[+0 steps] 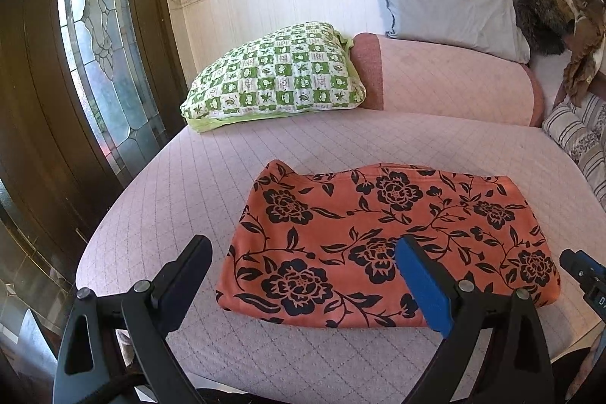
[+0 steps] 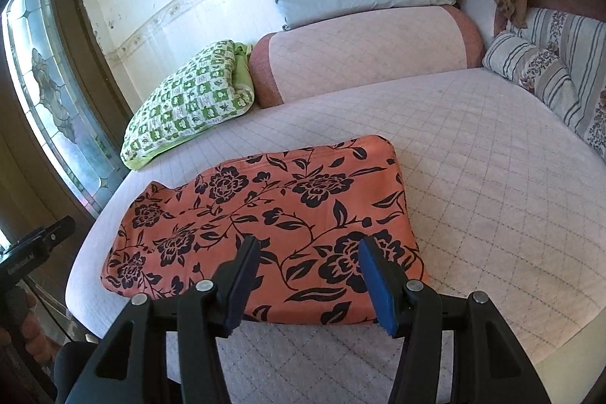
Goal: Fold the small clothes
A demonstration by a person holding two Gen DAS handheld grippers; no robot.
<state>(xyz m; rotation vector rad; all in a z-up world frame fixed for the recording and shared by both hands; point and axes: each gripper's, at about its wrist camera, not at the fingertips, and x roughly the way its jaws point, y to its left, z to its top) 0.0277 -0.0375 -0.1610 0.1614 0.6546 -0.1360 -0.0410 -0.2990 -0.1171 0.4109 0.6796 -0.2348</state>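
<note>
- Orange floral garment (image 1: 382, 245) lies folded flat near the bed's (image 1: 189, 177) front edge.
- Left tool (image 1: 303, 275) and right tool (image 2: 308, 281) both gape, empty, above it.
- Our judgement: a fold is finished; next needs a grip on one end to halve it.
</note>
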